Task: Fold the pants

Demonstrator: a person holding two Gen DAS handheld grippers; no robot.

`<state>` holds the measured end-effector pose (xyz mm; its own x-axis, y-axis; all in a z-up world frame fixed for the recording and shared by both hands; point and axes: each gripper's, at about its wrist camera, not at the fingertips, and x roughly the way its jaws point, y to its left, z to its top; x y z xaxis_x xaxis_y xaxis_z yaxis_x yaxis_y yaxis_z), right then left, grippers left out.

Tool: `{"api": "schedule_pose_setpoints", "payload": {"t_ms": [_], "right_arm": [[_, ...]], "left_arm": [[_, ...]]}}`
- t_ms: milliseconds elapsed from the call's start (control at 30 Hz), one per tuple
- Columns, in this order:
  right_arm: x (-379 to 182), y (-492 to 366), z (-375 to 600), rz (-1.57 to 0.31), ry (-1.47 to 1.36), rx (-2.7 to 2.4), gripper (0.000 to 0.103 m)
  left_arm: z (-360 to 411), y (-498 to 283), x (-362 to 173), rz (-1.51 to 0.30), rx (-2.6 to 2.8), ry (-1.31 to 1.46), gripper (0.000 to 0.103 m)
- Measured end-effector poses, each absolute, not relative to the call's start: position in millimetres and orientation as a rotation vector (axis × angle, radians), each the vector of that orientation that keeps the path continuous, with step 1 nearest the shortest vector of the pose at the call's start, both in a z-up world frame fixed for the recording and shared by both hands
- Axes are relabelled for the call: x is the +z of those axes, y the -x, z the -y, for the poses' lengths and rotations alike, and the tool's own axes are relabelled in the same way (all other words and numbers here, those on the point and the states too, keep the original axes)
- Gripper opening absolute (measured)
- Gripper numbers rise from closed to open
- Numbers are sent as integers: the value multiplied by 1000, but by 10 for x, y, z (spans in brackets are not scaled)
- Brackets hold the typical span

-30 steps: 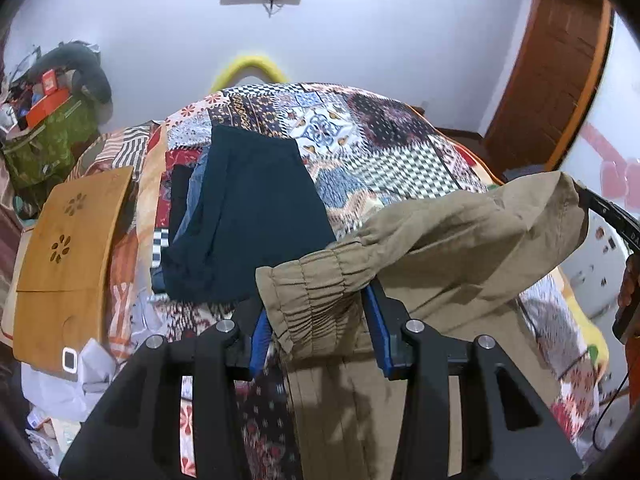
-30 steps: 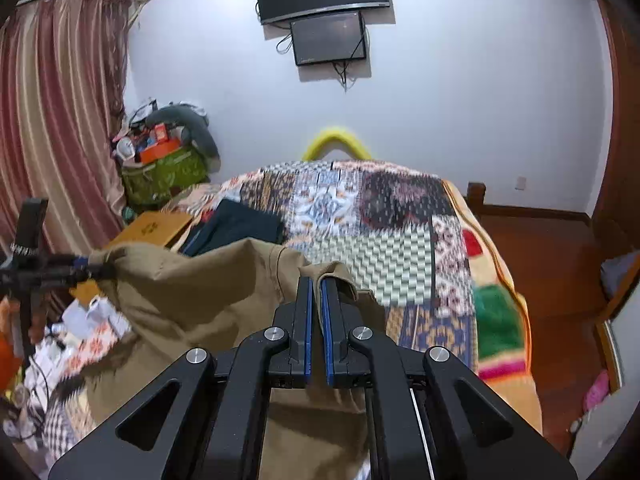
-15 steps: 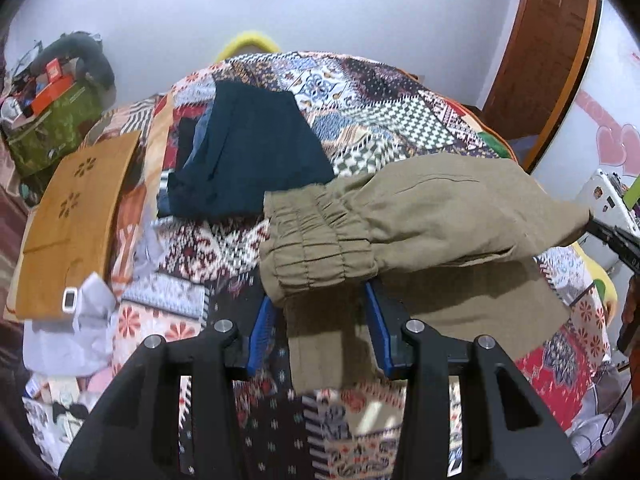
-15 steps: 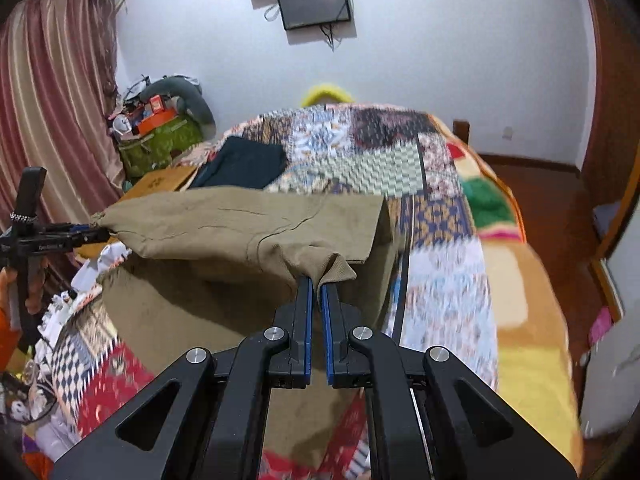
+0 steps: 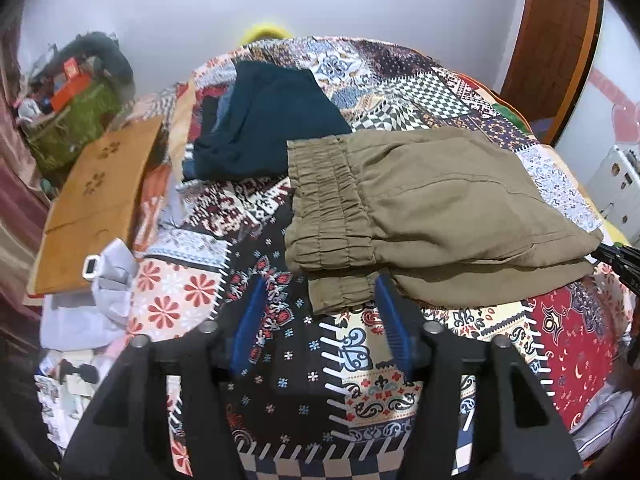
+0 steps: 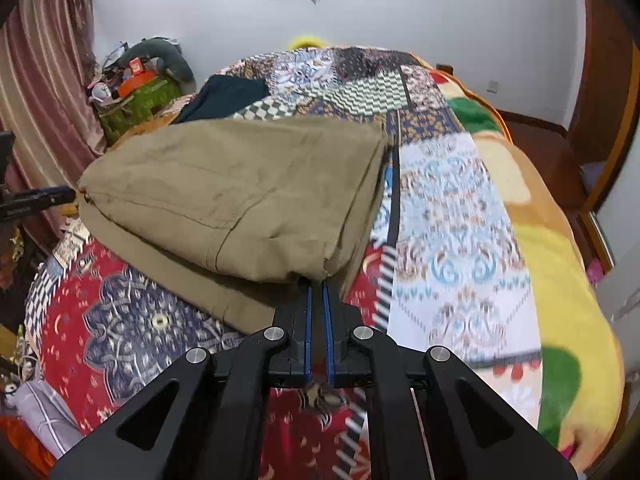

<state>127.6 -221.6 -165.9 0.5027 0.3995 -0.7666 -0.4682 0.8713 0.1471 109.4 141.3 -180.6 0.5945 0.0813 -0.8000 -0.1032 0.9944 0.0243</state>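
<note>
The olive pants (image 5: 432, 212) lie folded over on the patchwork bedspread (image 5: 352, 360), elastic waistband toward my left gripper. My left gripper (image 5: 320, 292) is open, its blue pads apart just below the waistband, holding nothing. In the right wrist view the pants (image 6: 240, 196) lie as a folded stack. My right gripper (image 6: 316, 280) is shut on the near corner of the upper layer. The right gripper's tip also shows at the right edge of the left wrist view (image 5: 616, 258).
A dark navy folded garment (image 5: 272, 120) lies on the bed beyond the pants. A wooden board (image 5: 96, 208) and white cloth (image 5: 108, 276) sit at the bed's left side. A green bag with clutter (image 6: 136, 100) stands by the curtain. A wooden door (image 5: 556, 40) is at right.
The pants have come down from hanging in the air onto the bed, folded over. My left gripper has let go of the waistband and opened. My right gripper stays shut on the fabric.
</note>
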Motion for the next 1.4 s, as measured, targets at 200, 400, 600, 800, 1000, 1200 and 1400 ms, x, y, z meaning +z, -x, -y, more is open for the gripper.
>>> {"api": "schedule_pose_setpoints", "payload": {"t_ms": [200,400,600,800,1000,1200,1400], "right_arm": [[-1480,-1121,2269,-860,81,507,11],[-1234,-1060,2059,-790,109,570,46],[-1247,-1037,1679,-786,182,677,50],[-1405,-1100,1363,-814,240,745,50],[-1503,-1171,1110,-831,281,780,50],[-1504,-1236,966,-790,328,793,44],[-1332,-1198,1002,-728,328,805,13]], "left_arm": [[-1225,-1069,-1620,-864,116,-88,83],[-873,-1173,-1628,-854,57,-234,92],[-532,-1328,-1861,-905,-5,-345,92],[-306,-1469,-1925,-902,-52,-406,92],[-186,-1608,-1845,-896,-113,-389,85],[-123,-1656,-1762,-903,-192,-338,48],[-125,-1619,-1637,-888,-239,-278,26]]}}
